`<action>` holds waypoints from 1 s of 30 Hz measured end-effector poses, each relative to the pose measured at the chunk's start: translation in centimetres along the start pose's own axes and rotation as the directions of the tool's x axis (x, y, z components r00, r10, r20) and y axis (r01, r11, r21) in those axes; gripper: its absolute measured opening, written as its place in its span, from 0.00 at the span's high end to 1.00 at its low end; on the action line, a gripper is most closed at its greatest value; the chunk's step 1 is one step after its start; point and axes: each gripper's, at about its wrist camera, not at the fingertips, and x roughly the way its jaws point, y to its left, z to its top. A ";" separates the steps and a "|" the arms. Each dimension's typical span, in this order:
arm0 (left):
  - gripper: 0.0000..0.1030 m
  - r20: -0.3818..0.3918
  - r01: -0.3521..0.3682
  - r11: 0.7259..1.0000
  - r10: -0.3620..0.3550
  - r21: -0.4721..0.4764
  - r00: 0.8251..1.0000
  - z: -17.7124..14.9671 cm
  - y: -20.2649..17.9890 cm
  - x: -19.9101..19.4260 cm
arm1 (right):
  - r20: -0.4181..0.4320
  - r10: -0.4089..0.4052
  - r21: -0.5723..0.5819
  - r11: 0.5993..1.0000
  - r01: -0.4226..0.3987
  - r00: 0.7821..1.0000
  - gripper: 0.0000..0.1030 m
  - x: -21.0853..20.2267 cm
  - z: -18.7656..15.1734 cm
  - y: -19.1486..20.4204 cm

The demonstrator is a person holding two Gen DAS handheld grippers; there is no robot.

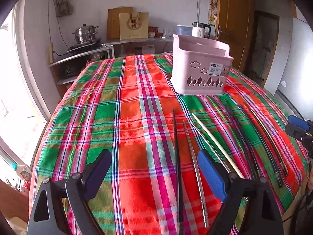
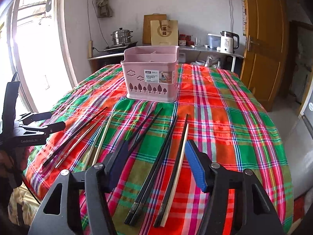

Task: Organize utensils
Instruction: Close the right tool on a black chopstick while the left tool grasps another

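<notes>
Both grippers hang over the surface's near edge holding nothing: the left gripper (image 1: 154, 173) stands wide around a black chopstick (image 1: 177, 168) and a metal one (image 1: 195, 174), and the right gripper (image 2: 155, 164), less wide, brackets dark chopsticks (image 2: 156, 164) and a pale one (image 2: 179, 168). Every chopstick lies loose on the plaid cloth (image 2: 225, 129). The pink basket (image 2: 151, 76) toward the far edge looks empty, so sorting seems unstarted, with nothing blocking the way.

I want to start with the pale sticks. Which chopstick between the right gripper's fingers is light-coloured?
The cream chopstick, rightmost of the row, lying beside a black one; the others between the right gripper fingers are black.
</notes>
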 end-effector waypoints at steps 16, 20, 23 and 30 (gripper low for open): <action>0.46 -0.186 0.103 0.991 -0.085 0.088 0.979 3.0 -0.8 6.7 | -0.237 0.106 0.113 0.990 -0.081 0.966 0.79 10.1 3.0 -0.2; 0.50 -0.213 0.103 0.989 -0.080 0.101 0.974 3.1 -1.0 7.7 | -0.267 0.094 0.108 0.992 -0.067 0.959 0.81 11.5 3.2 -0.1; 0.50 -0.229 0.091 0.987 -0.060 0.129 0.972 3.2 -1.5 8.2 | -0.286 0.086 0.104 0.993 -0.058 0.954 0.81 12.3 3.5 -0.1; 0.52 -0.266 0.097 0.981 -0.050 0.166 0.963 4.1 -2.0 9.0 | -0.323 0.057 0.079 0.996 -0.033 0.945 0.82 13.5 4.2 0.3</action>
